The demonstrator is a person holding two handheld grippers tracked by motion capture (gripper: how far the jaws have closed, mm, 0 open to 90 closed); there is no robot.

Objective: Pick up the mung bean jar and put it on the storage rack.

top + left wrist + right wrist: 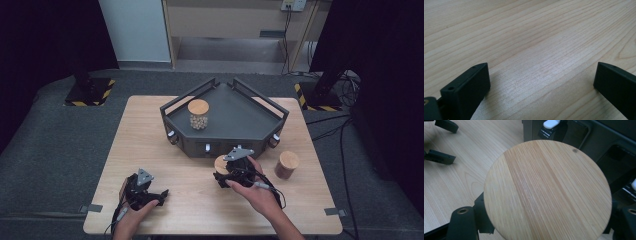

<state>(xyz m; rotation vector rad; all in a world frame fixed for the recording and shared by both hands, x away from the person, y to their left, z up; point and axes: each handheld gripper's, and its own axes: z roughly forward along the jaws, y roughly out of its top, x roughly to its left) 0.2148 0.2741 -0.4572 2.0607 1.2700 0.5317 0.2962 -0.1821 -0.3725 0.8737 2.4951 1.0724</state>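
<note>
The wooden table (165, 150) carries everything here, its pale grain running under both hands. On its far half sits a dark angular tray (250, 120) with raised rails, and inside the tray, toward its left, stands a glass jar (198, 115) with a round wooden lid and pale, rounded contents. A second, brown jar (287, 165) with a wooden lid stands on the table to the right of the tray's front corner, apart from the tray.

The right gripper (231, 172) is just in front of the tray's front edge, with a person's hand behind it. Its jaws are closed on a third jar (547, 191), whose round wooden lid faces the right gripper view (the jar's body is hidden beneath it); in the high view that lid peeks out at the gripper's left, near the tray.

The left gripper (159, 196) rests low near the table's near left side, well apart from the jars. Its jaws stand wide apart over bare wood, holding nothing.
</note>
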